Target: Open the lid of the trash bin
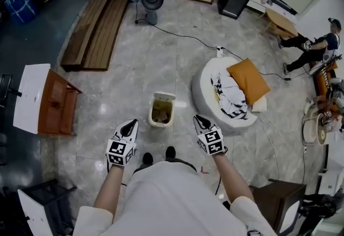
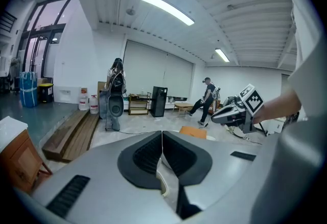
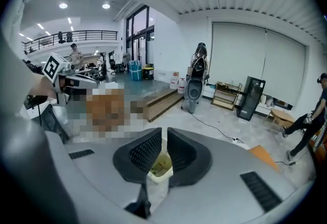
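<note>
Lid up already, both tongs idle

Head view: flanking the trash bin point(image 1: 160, 124) on the marble floor point(image 1: 177, 52), with left gripper point(image 1: 129, 125) at its 8 o'clock and right gripper point(image 1: 200, 121) at its 4 o'clock, clear of it on both sides. Looks finished, going by the lid point(image 1: 164, 96) tipped upright at the bin's 12 o'clock edge and the rubbish visible inside (nothing left but to back away). Plenty of bare floor all round, barring the round white pouffe point(image 1: 200, 92) near 2 o'clock and the wooden cabinet point(image 1: 54, 103) well off at 9.
Left gripper view: left gripper point(image 2: 162, 139) pressed shut pad to pad, gripping nothing.
Right gripper view: right gripper point(image 3: 164, 139) closed to a thin slit, empty, aimed down at the trash bin point(image 3: 156, 176) toward 6 o'clock.
</note>
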{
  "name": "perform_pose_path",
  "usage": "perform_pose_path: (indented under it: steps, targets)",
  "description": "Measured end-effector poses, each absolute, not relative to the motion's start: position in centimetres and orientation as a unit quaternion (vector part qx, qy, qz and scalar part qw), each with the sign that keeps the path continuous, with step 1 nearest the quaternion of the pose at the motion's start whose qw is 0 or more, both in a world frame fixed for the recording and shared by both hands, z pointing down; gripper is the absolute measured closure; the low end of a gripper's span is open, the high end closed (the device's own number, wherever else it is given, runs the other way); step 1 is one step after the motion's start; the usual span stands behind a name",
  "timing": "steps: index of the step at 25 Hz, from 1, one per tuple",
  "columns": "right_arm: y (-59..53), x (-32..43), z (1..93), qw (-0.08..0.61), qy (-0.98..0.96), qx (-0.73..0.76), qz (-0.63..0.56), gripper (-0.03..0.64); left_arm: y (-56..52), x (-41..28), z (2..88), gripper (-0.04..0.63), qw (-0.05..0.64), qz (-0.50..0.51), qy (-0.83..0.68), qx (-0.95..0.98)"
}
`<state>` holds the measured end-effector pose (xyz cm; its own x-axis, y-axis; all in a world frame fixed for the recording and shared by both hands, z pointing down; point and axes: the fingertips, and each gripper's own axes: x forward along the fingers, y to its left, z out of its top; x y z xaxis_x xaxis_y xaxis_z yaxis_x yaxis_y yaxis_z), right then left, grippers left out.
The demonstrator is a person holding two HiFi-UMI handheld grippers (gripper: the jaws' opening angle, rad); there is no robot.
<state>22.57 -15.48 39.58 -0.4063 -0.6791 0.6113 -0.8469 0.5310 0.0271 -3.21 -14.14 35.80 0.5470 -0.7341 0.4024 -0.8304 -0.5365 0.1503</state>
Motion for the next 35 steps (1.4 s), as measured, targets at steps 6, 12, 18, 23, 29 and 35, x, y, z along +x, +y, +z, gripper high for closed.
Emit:
perform_pose_path:
  steps: [6, 12, 18, 23, 29, 35]
  targets:
    - [-14.8, 24.7, 37.3, 0.256, -0.814, 0.498, 0.151, 0.583, -14.9, -3.2, 34.0, 0.577, 0.144, 0.142, -0.448, 0.871]
    - [-14.6, 25.5, 34.5, 0.215, -0.821, 0.514, 0.128, 0.583, -15.3, -3.4, 32.4, 0.577, 0.119, 0.128, -0.452, 0.875]
    - [-16.1, 26.5, 32.8, 0.185, -0.821, 0.531, 0.093, 0.583, -17.1, -3.6, 31.3, 0.577, 0.1, 0.114, -0.462, 0.874]
    - [-16.4, 26.1, 31.7, 0.181, -0.824, 0.532, 0.071, 0.583, -17.5, -3.9, 30.3, 0.577, 0.089, 0.112, -0.464, 0.874]
    - [-16.8, 26.6, 31.7, 0.187, -0.822, 0.532, 0.078, 0.584, -17.5, -4.2, 30.0, 0.577, 0.09, 0.112, -0.473, 0.869]
    - [-16.6, 26.4, 31.2, 0.186, -0.827, 0.527, 0.067, 0.584, -17.0, -4.4, 30.3, 0.577, 0.094, 0.112, -0.479, 0.865]
